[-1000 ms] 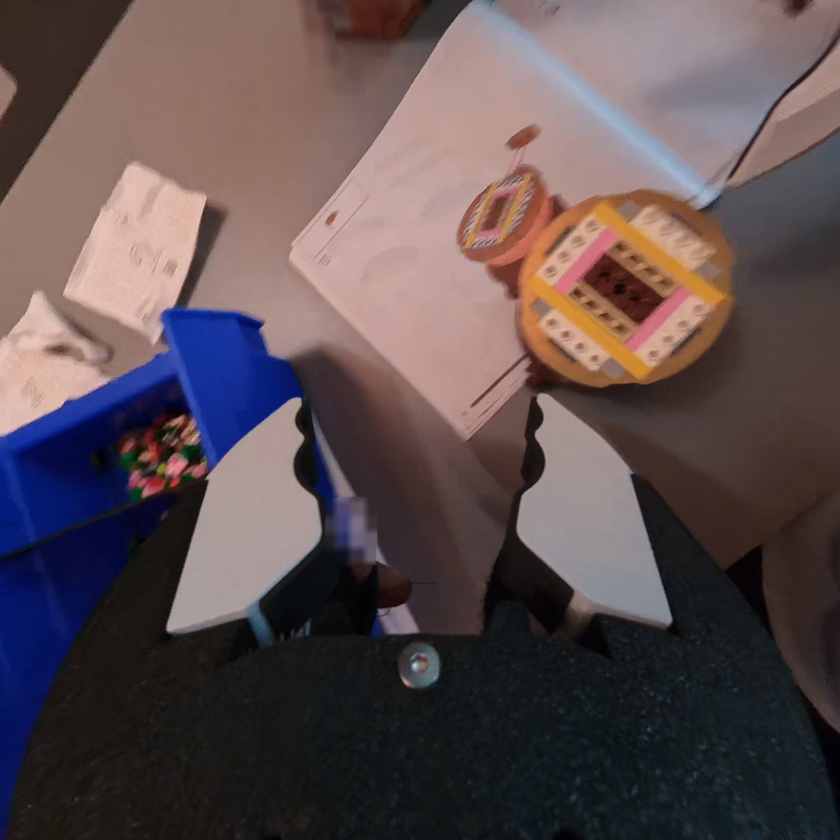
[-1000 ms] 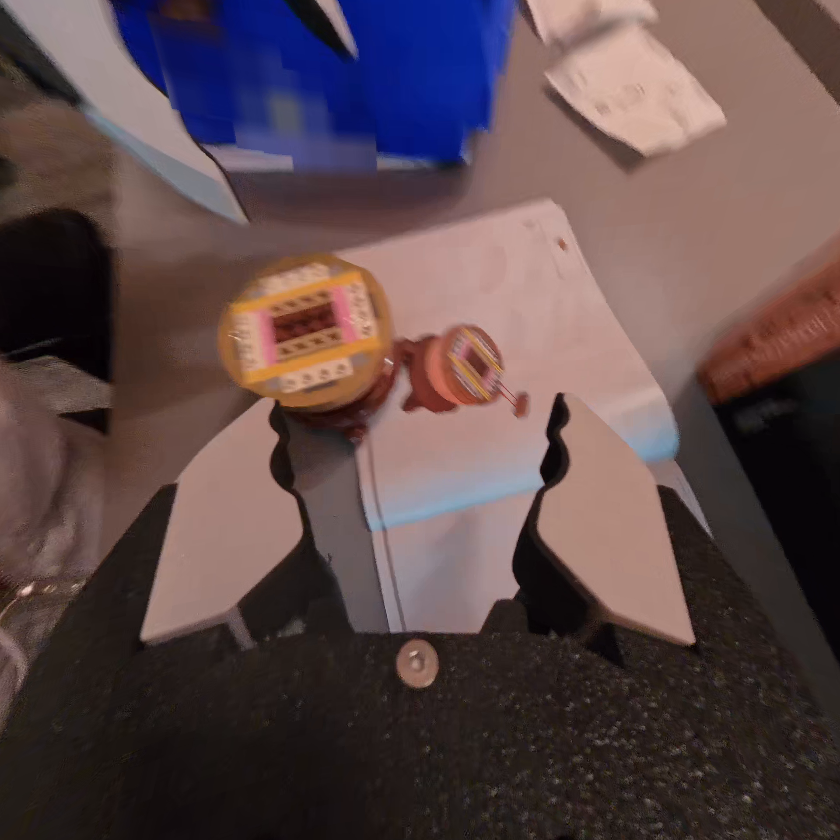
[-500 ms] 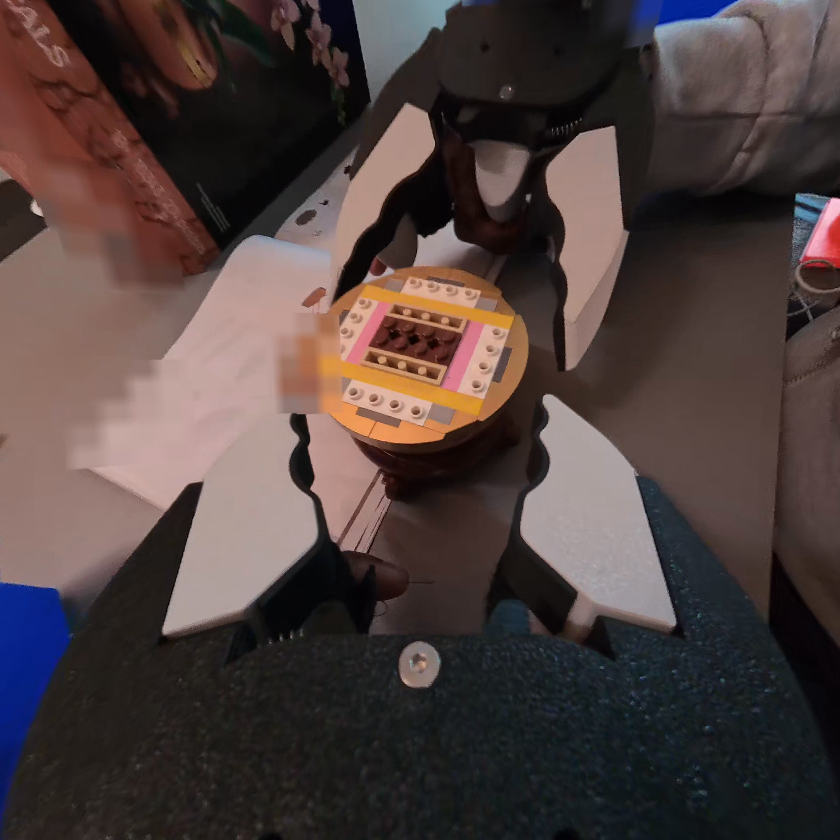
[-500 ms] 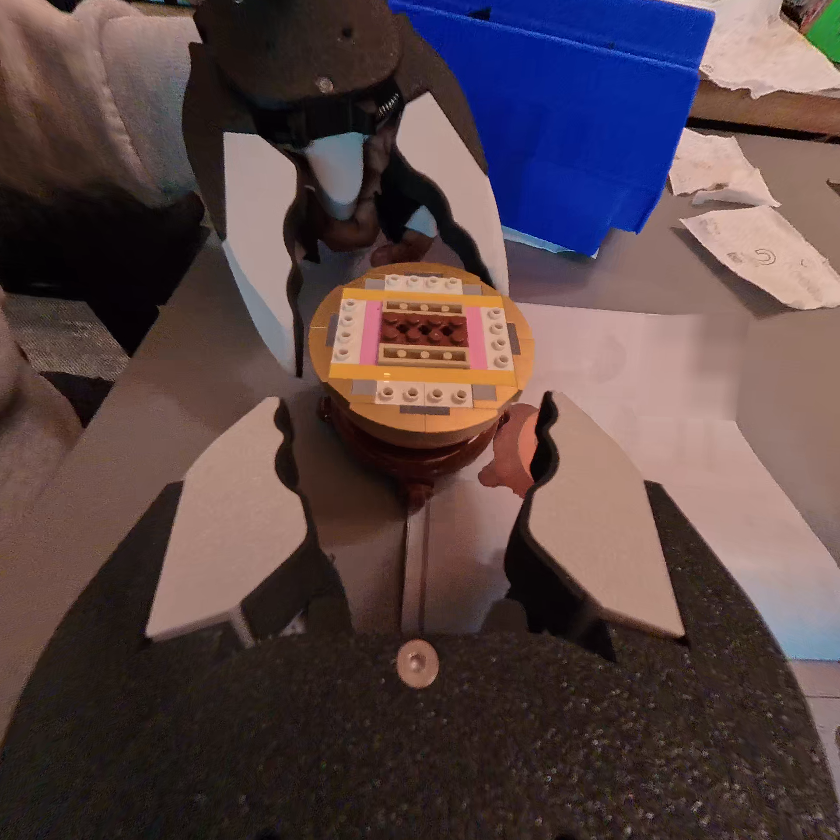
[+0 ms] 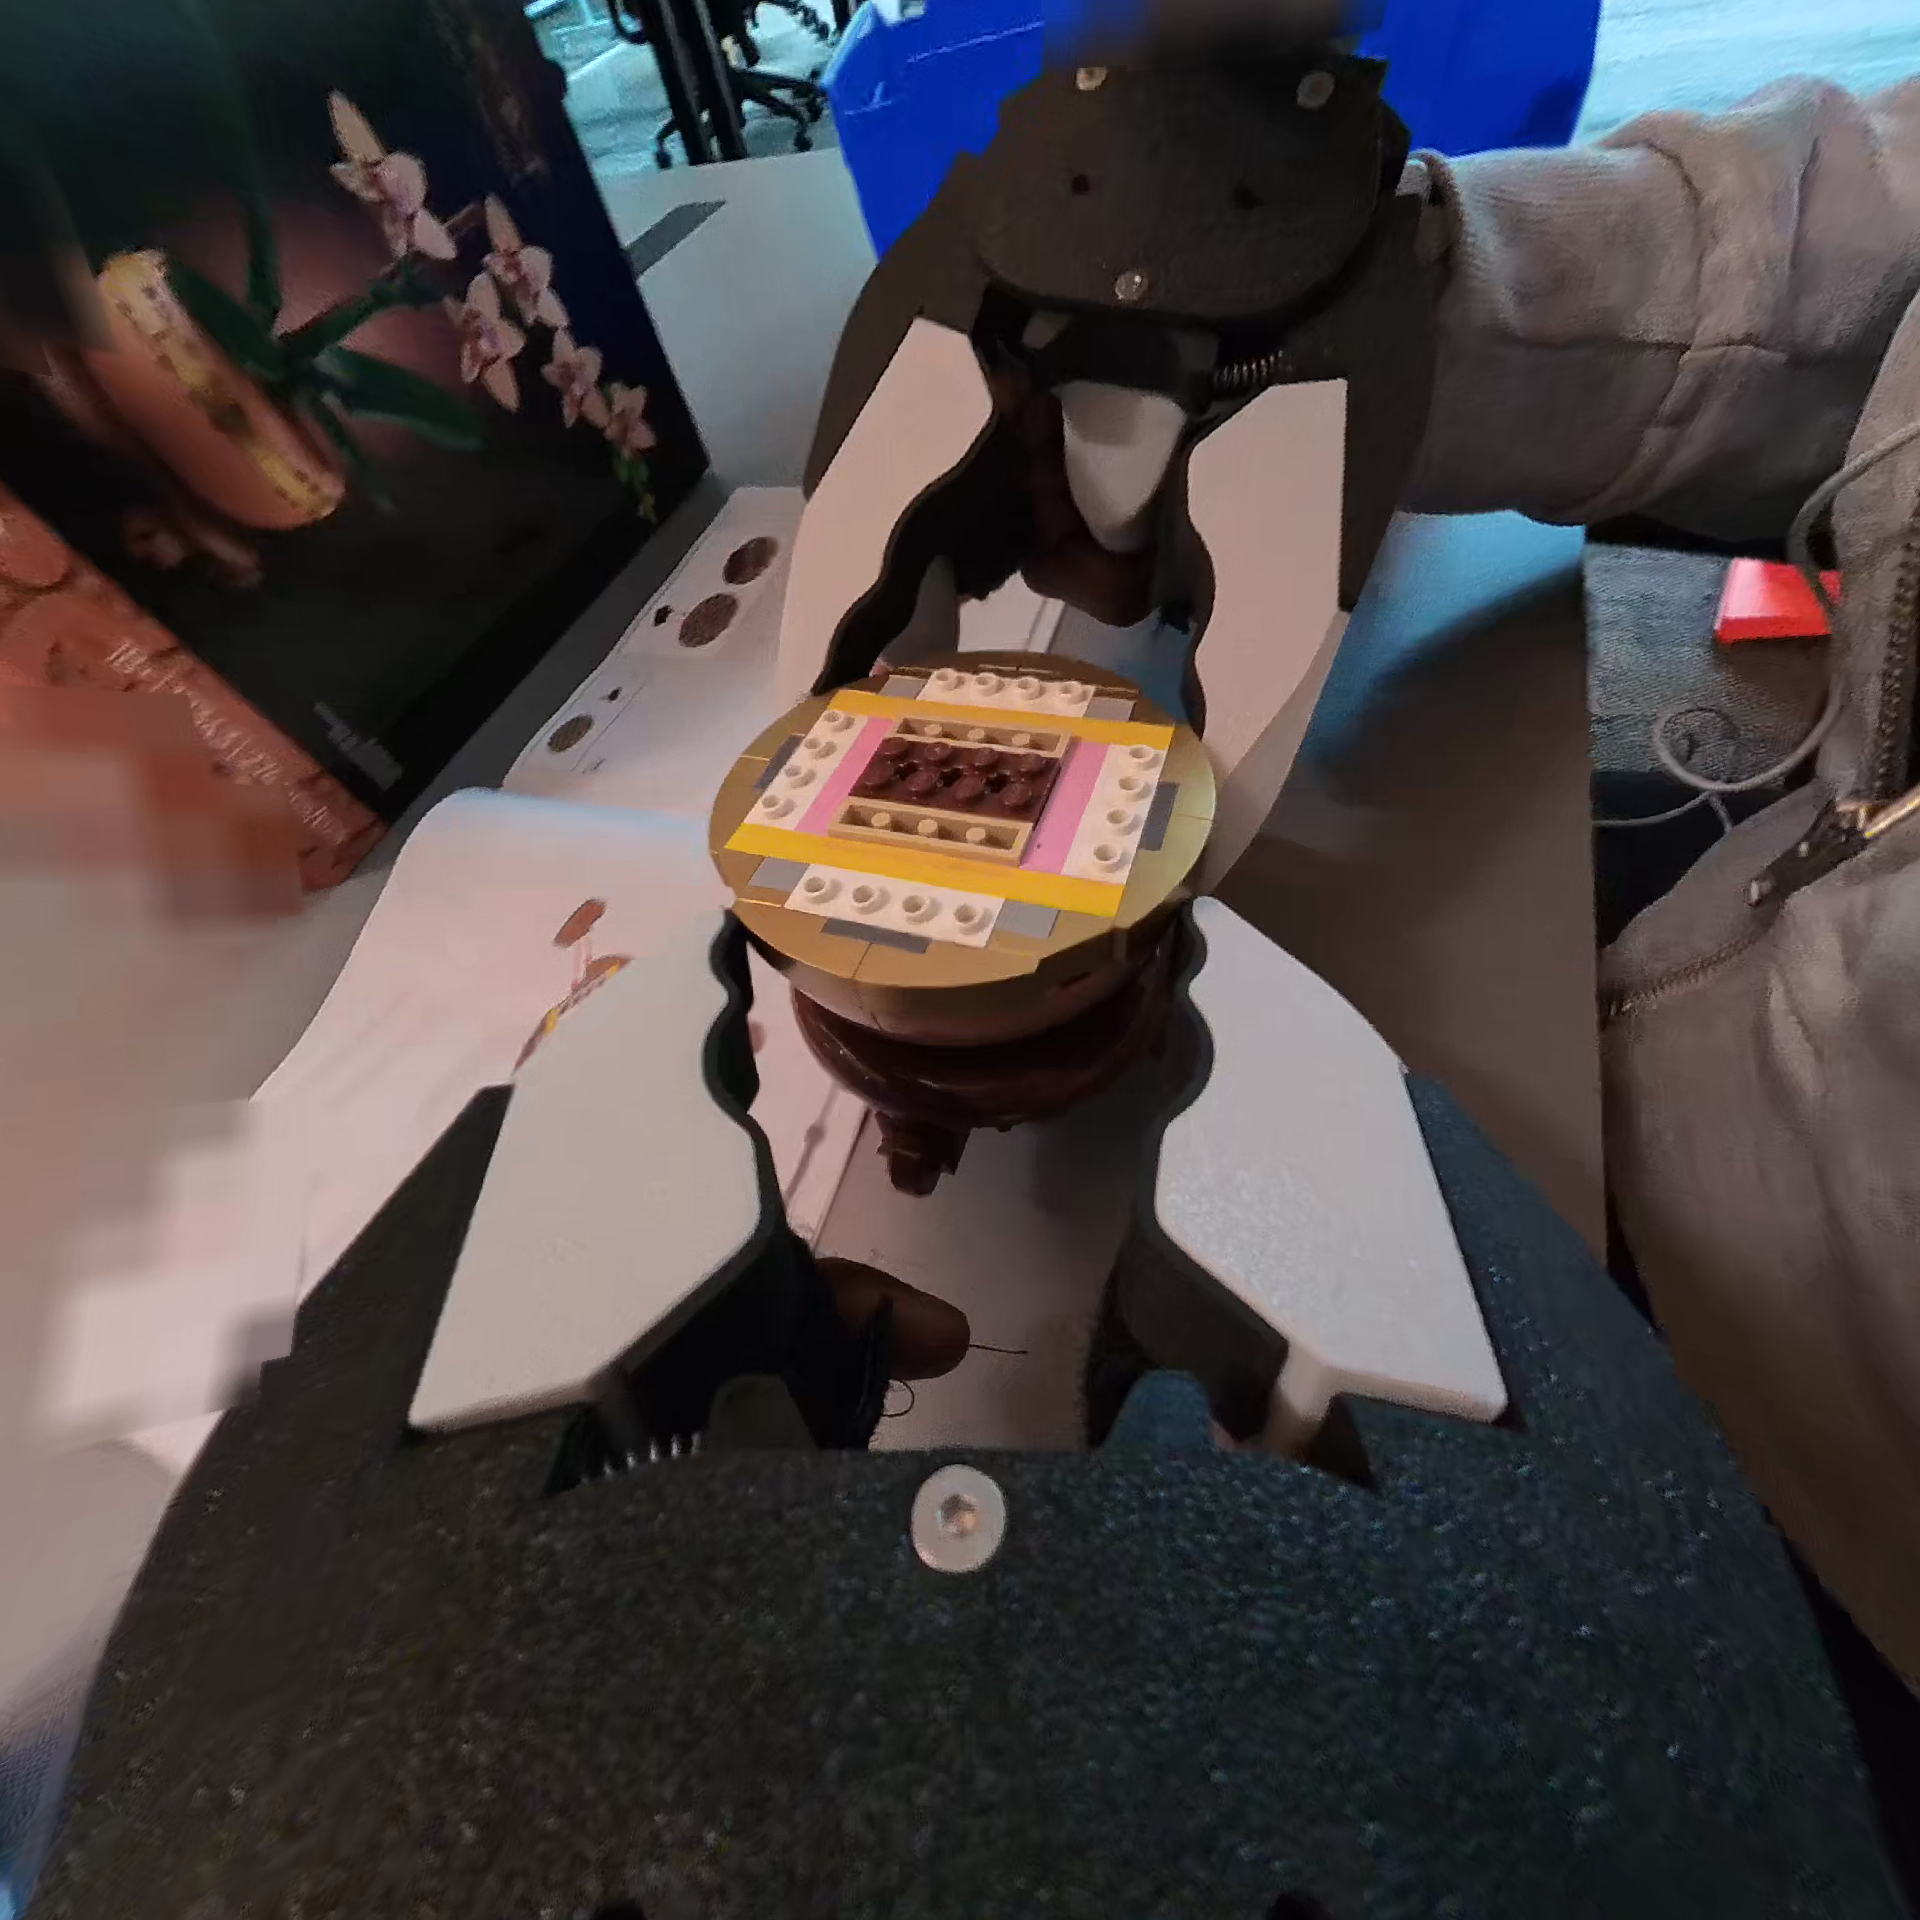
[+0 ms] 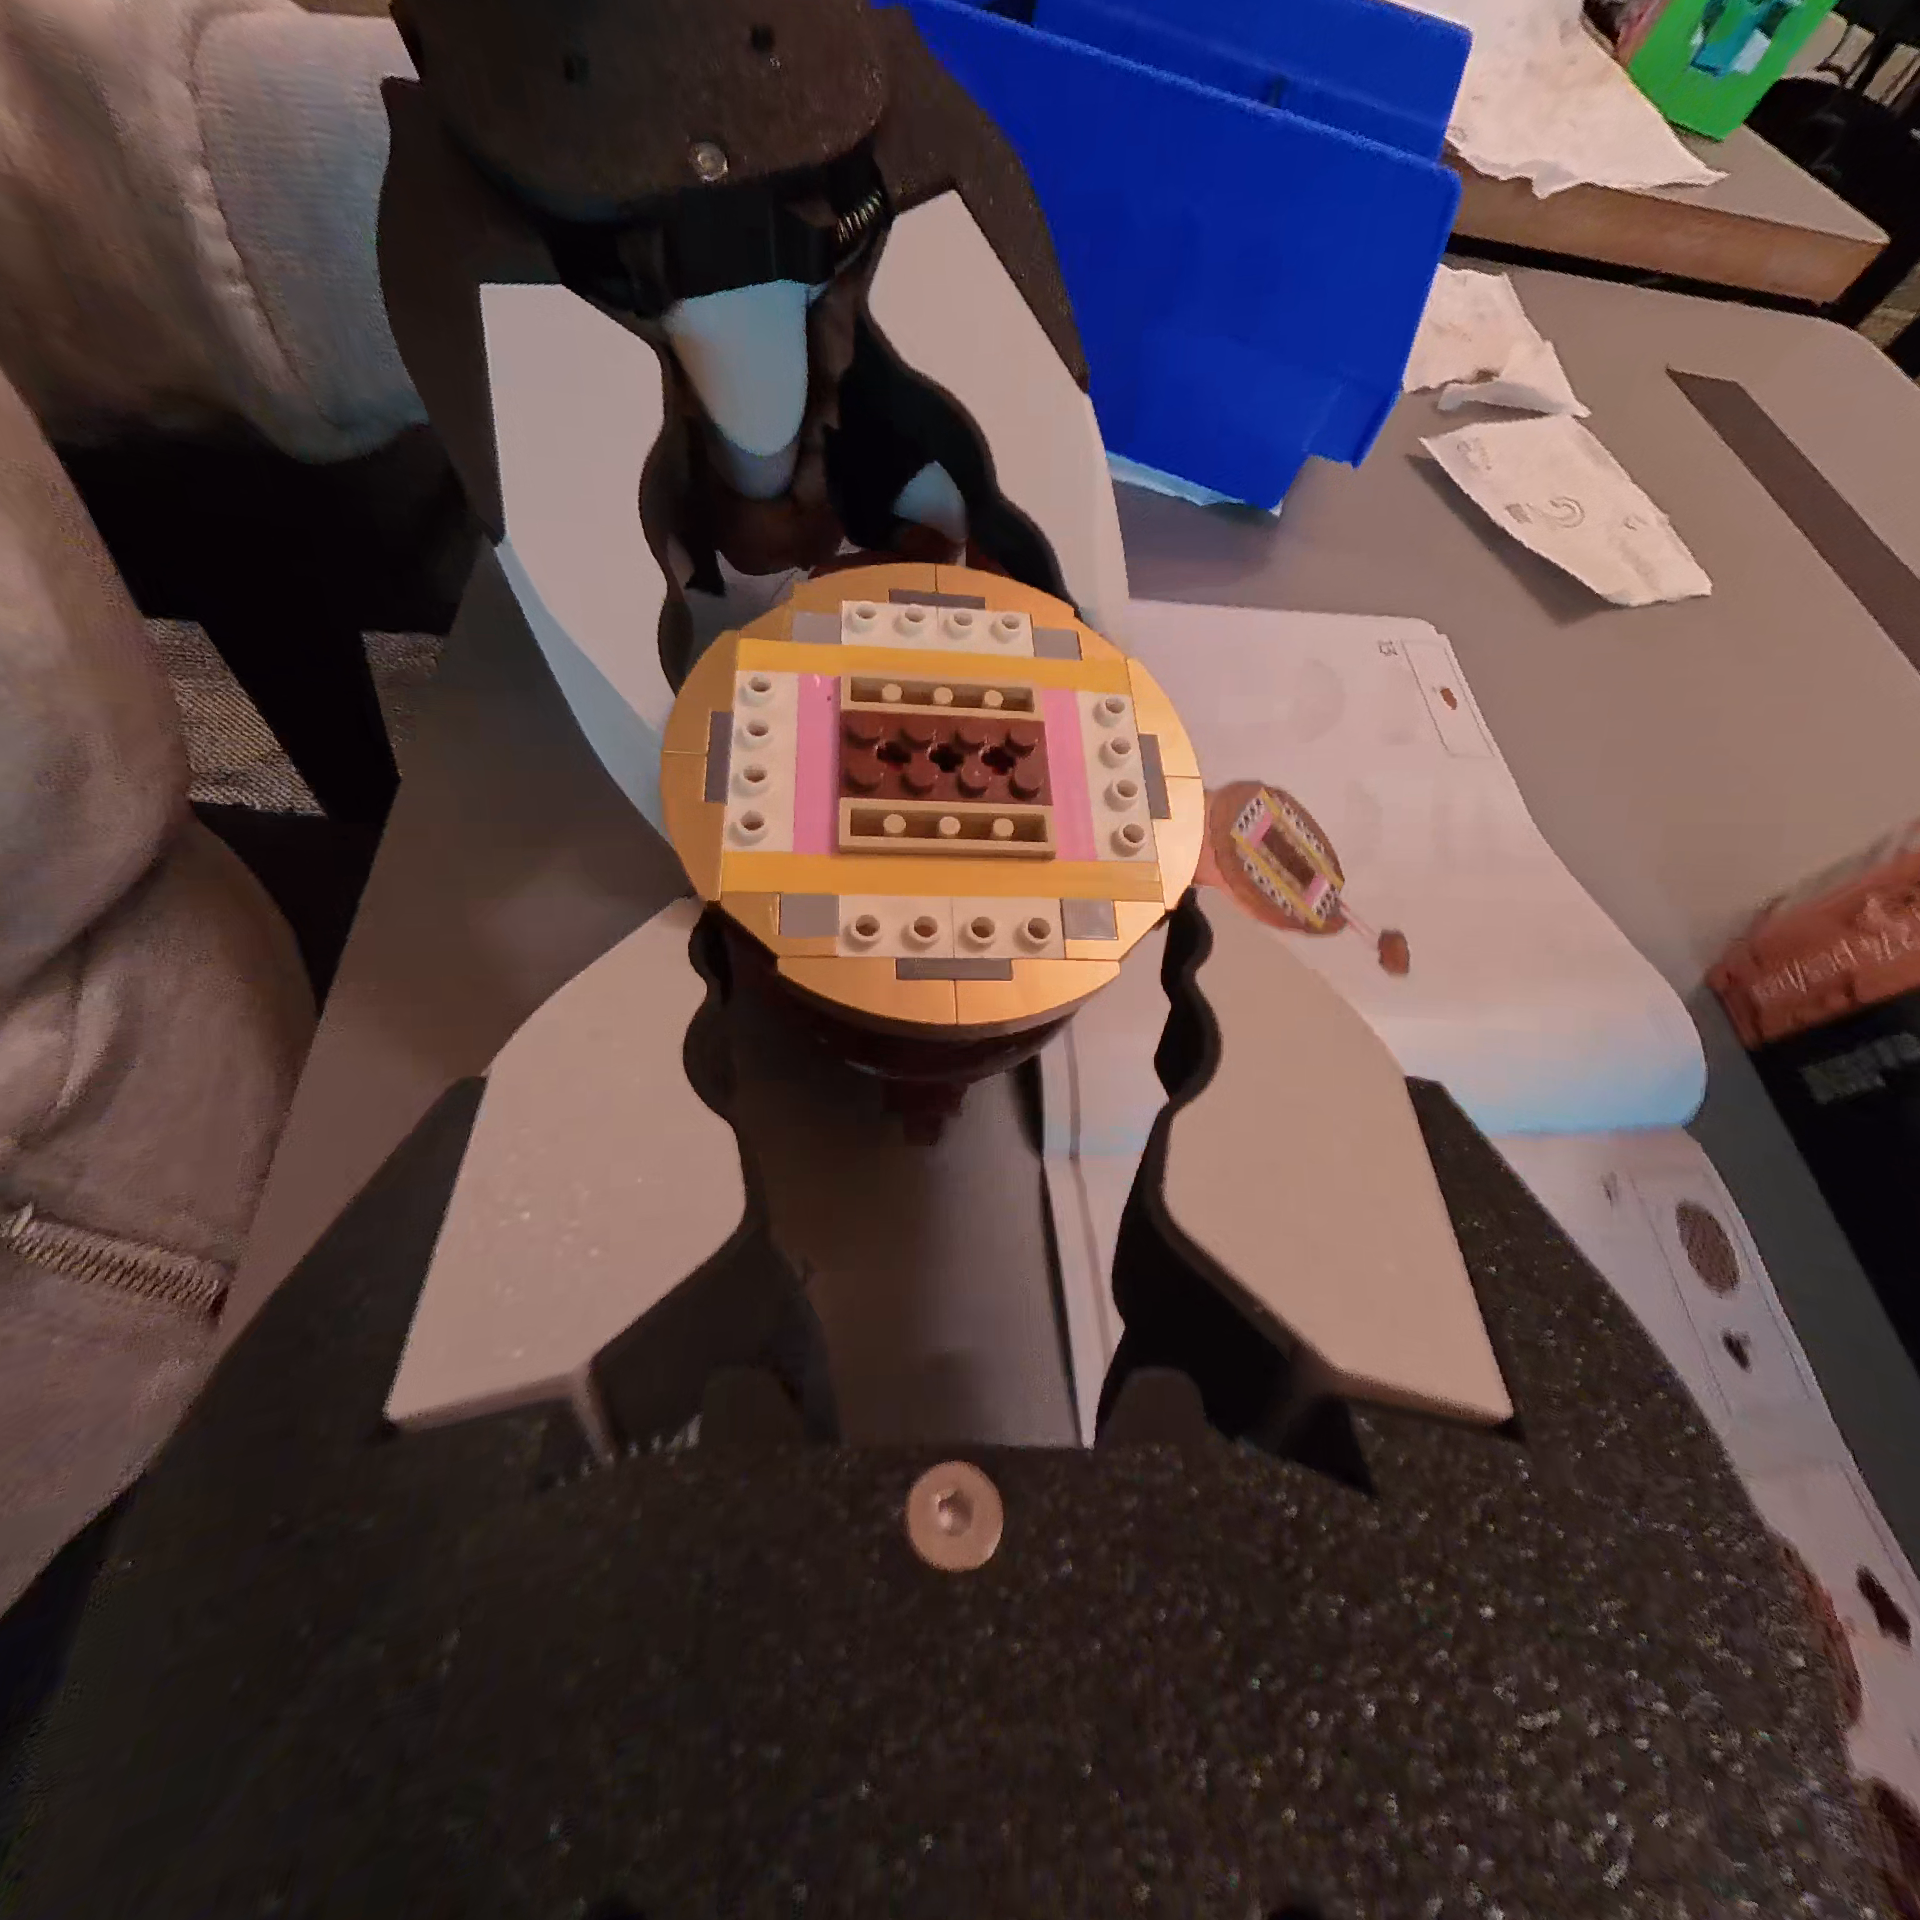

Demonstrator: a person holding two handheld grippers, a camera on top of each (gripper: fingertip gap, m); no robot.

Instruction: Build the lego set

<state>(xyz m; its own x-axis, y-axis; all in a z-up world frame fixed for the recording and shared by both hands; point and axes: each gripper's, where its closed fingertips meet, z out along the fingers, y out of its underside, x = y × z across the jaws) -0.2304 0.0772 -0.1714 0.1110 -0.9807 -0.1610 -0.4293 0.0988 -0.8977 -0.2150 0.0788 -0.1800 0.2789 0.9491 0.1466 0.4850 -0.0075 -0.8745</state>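
The round lego model (image 5: 961, 821) has a gold top, white, yellow and pink plates, a brown studded centre and a dark brown base. It stands on the open instruction booklet (image 5: 499, 935). My left gripper (image 5: 958, 930) is open, with its fingertips flanking the model's near rim and base. My right gripper (image 6: 935, 920) is open and flanks the model (image 6: 935, 779) from the opposite side. Each gripper shows across the model in the other's view: the right one (image 5: 1013, 691) and the left one (image 6: 883, 623). I cannot tell whether any fingertip touches the model.
A set box (image 5: 343, 468) with a flower picture stands left of the booklet. A blue bin (image 6: 1226, 260) is behind the left gripper. Crumpled paper bags (image 6: 1558, 509) lie beside it. A person's grey sleeve (image 5: 1662, 312) holds the right gripper. The grippers are tip to tip, or close to it.
Both grippers swung in from blurred, far views to face each other across the model. They have come closer to it, and both pairs of jaws have narrowed a little.
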